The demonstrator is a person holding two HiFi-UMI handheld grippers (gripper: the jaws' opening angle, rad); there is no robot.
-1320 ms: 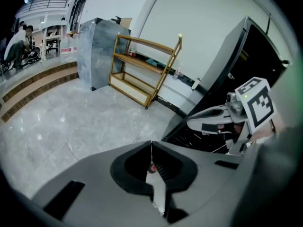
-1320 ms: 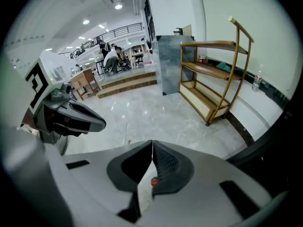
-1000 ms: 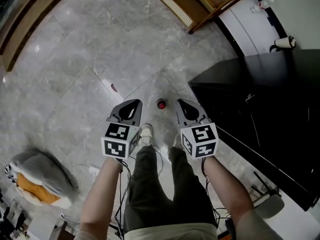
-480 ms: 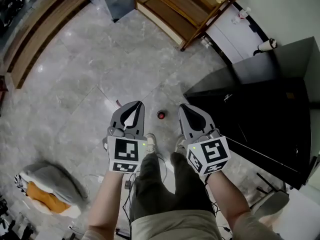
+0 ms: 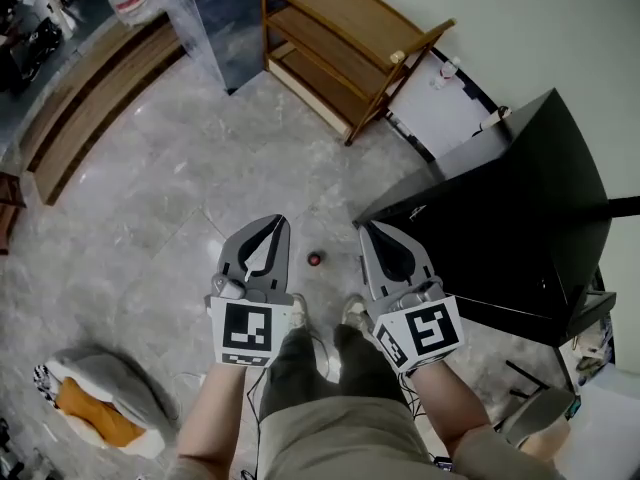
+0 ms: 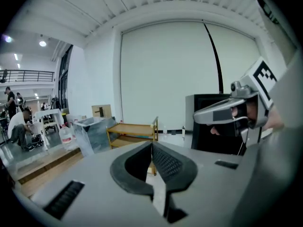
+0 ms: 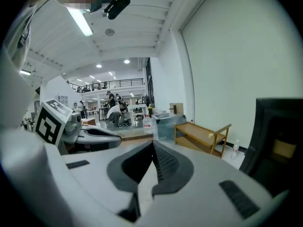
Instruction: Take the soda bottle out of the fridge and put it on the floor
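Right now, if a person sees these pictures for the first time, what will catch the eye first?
First come the two tools held side by side over the grey floor: the left tool and the right tool, both shut and empty. Between them a small red-topped object stands on the floor, and a big black cabinet fills the right side.
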